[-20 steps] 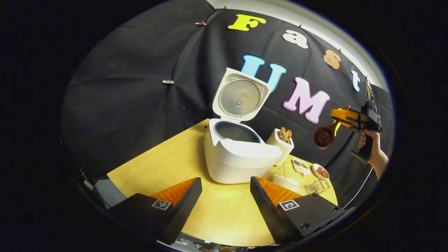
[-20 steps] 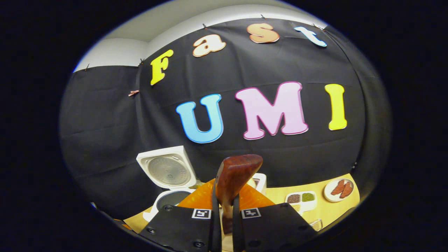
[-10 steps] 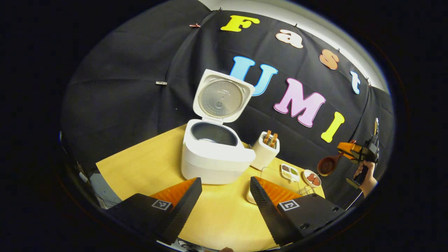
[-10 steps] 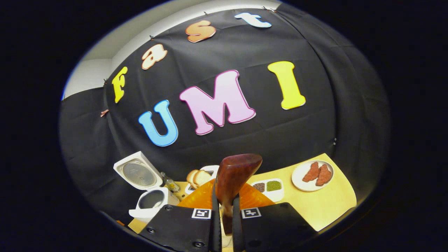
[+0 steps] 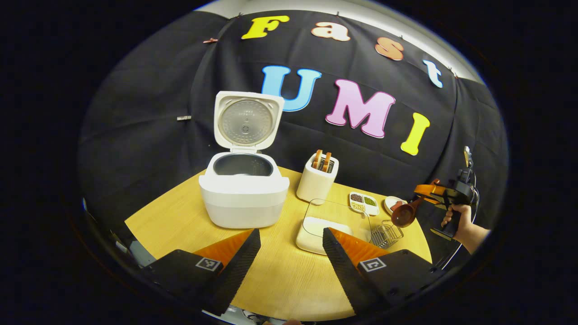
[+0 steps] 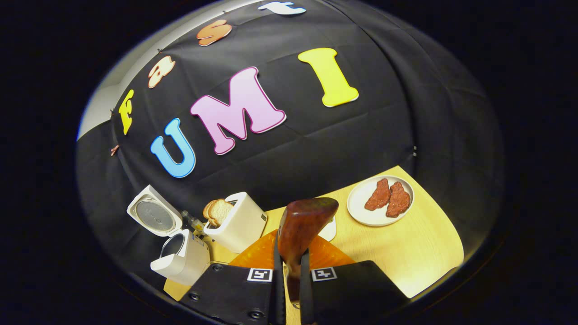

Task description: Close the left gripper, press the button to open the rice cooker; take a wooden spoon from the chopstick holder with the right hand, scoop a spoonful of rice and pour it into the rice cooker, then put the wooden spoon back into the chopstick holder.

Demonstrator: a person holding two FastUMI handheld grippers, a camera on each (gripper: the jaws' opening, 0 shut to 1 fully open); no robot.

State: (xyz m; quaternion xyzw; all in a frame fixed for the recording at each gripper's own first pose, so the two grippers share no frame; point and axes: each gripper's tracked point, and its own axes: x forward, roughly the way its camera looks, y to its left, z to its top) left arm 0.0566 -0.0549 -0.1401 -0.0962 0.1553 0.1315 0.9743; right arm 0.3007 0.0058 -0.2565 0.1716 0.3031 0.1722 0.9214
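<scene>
We hold the wooden spoon (image 6: 300, 234) in the right claw (image 6: 289, 280), whose two fingers pinch the handle from either side, with the bowl of the spoon standing up ahead of the fingertips. In the left gripper view the same spoon (image 5: 403, 215) hangs at the far right end of the bench (image 5: 280, 280), its bowl tipped down above the small wire basket (image 5: 386, 234), with a hand (image 5: 456, 221) behind it on the claw's grip.

The left claw (image 5: 289, 253) is spread wide and holds nothing; it hovers over the near edge of the bench.

The rice cooker (image 5: 244, 194) stands open, lid upright, its dark inner pot bare as far as we can see. The white chopstick holder (image 5: 316, 180) sits just beside it on the right, with wooden pieces poking from the top. Between the holder and the spoon lie a clear-lidded tray (image 5: 334, 221) and a small divided dish of grains (image 5: 363, 202). We cannot tell from here which vessel holds the rice.

We judge the spoon light and rigid, with a smooth, polished finish that could twist between flat fingers once the bowl is loaded. The handle is the place to hold it, well back from the bowl, as we do now, with the pinch firm so the bowl stays level. Loose rice will spill on any tilt, so the carry to the cooker calls for a steady wrist.
</scene>
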